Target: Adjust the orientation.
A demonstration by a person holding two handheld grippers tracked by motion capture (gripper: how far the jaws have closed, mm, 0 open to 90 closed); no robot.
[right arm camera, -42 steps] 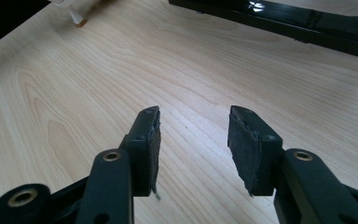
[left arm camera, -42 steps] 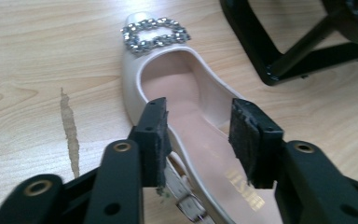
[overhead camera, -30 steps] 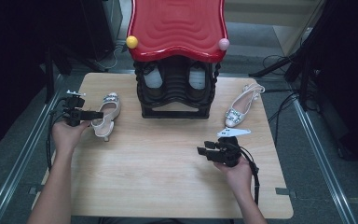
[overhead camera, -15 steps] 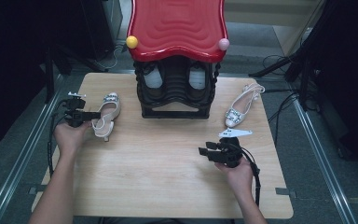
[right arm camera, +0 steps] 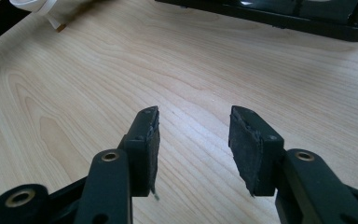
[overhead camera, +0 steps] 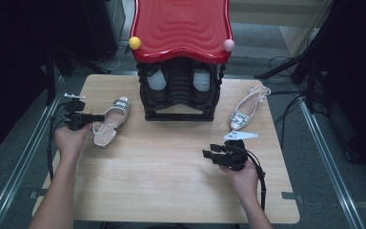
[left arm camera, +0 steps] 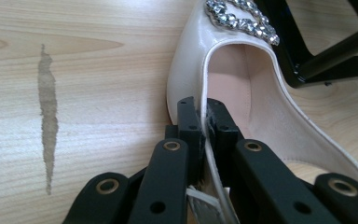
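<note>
- the left gripper (left arm camera: 204, 122) is clamped on the side wall of the cream shoe (left arm camera: 242, 79); its jaws have just been closing, and now one pad sits outside the shoe's edge and the other inside it.
- in the high view the left gripper (overhead camera: 89, 117) meets that shoe (overhead camera: 112, 119) at its left side, near the heel end.
- the shoe lies flat on the table (overhead camera: 171, 191), just left of the black rack (overhead camera: 180, 98), its jewelled buckle (left arm camera: 241, 18) at the toe end, pointing away from the person.
- the right gripper (right arm camera: 193, 135) has its jaws apart with nothing between them, over bare wood.
- in the high view the right gripper (overhead camera: 218, 154) is in front of the rack, well apart from the held shoe.
- a second shoe (overhead camera: 246, 110) lies just right of the rack, beyond the right gripper.
</note>
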